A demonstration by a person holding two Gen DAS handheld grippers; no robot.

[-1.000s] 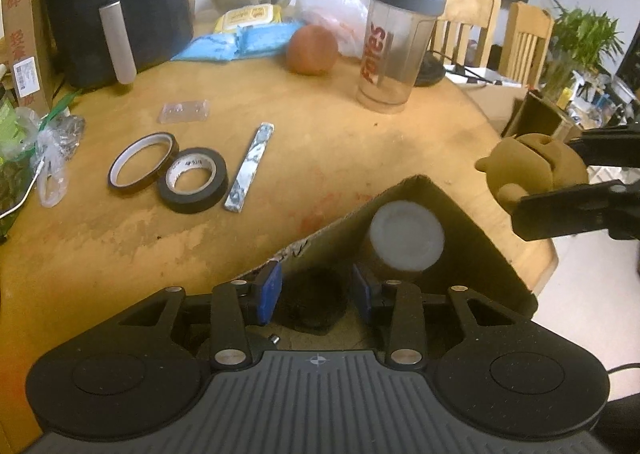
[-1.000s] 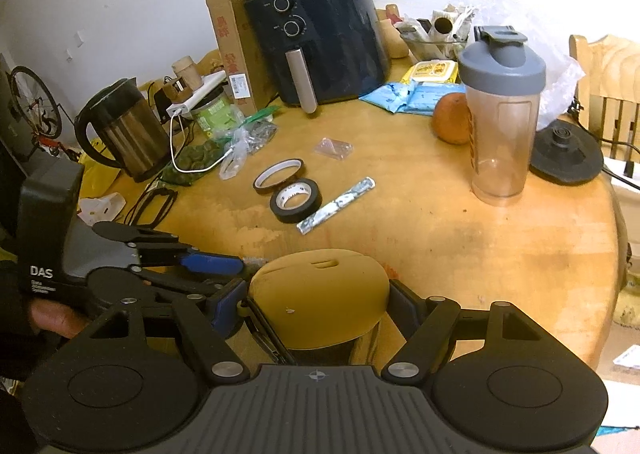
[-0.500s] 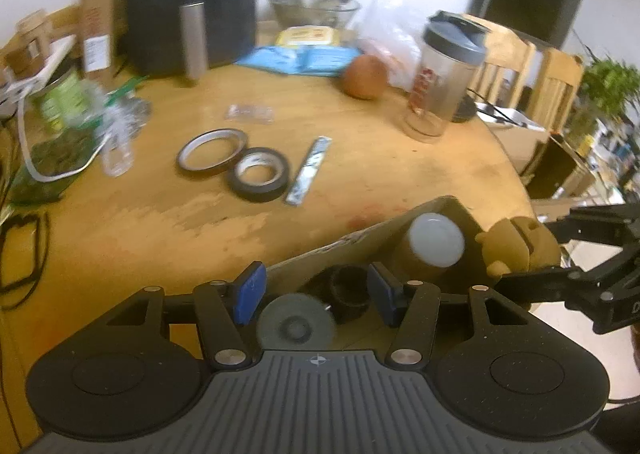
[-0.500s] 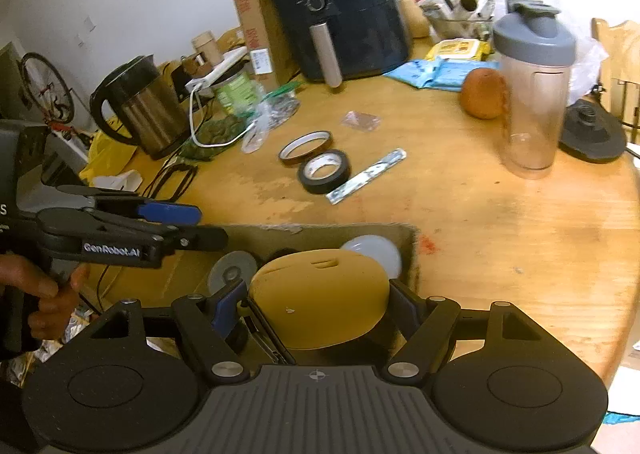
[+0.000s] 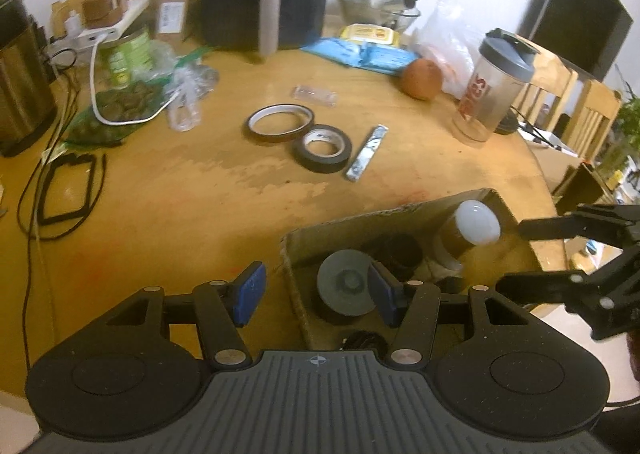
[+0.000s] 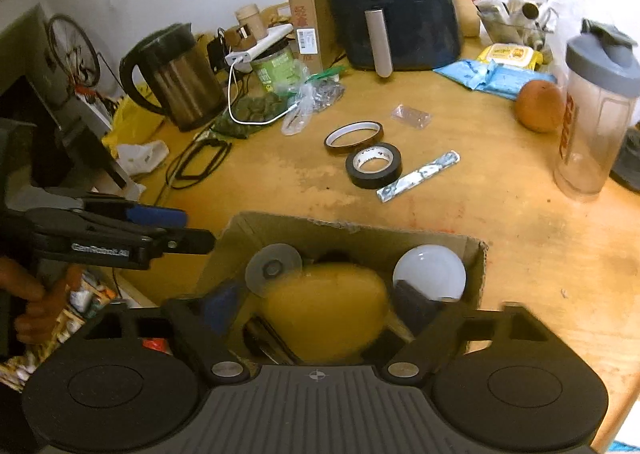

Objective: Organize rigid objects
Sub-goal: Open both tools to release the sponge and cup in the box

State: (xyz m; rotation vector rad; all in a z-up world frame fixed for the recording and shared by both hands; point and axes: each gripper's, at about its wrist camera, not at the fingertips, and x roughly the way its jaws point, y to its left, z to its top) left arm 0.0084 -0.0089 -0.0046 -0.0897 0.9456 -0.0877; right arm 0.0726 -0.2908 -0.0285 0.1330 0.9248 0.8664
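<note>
A cardboard box (image 5: 384, 214) (image 6: 280, 228) sits at the near table edge. It holds a white-capped jar (image 5: 478, 228) (image 6: 429, 272), a grey disc (image 5: 346, 282) (image 6: 273, 266) and dark items. My left gripper (image 5: 316, 290) is open and empty, straddling the box's left wall. My right gripper (image 6: 316, 306) is open over the box, with a blurred yellow toy (image 6: 326, 314) between its fingers; it also shows in the left wrist view (image 5: 556, 250), where the toy is hidden. A black tape roll (image 5: 322, 148) (image 6: 373, 165), a brown tape roll (image 5: 279, 122) (image 6: 353, 135) and a silver strip (image 5: 367, 152) (image 6: 418, 175) lie mid-table.
An air fryer (image 6: 392, 2), a kettle (image 6: 176, 82), a shaker bottle (image 6: 592, 114), an orange (image 6: 538, 106), blue packets (image 6: 490, 76), a green can (image 6: 276, 68), cables (image 5: 64, 190) and bags crowd the back and left of the round wooden table (image 5: 160, 214). Chairs (image 5: 576, 110) stand at the right.
The right gripper has lowered the yellow toy into the box and its jaws have opened. The left gripper has drawn back and left, and now straddles the box's left wall.
</note>
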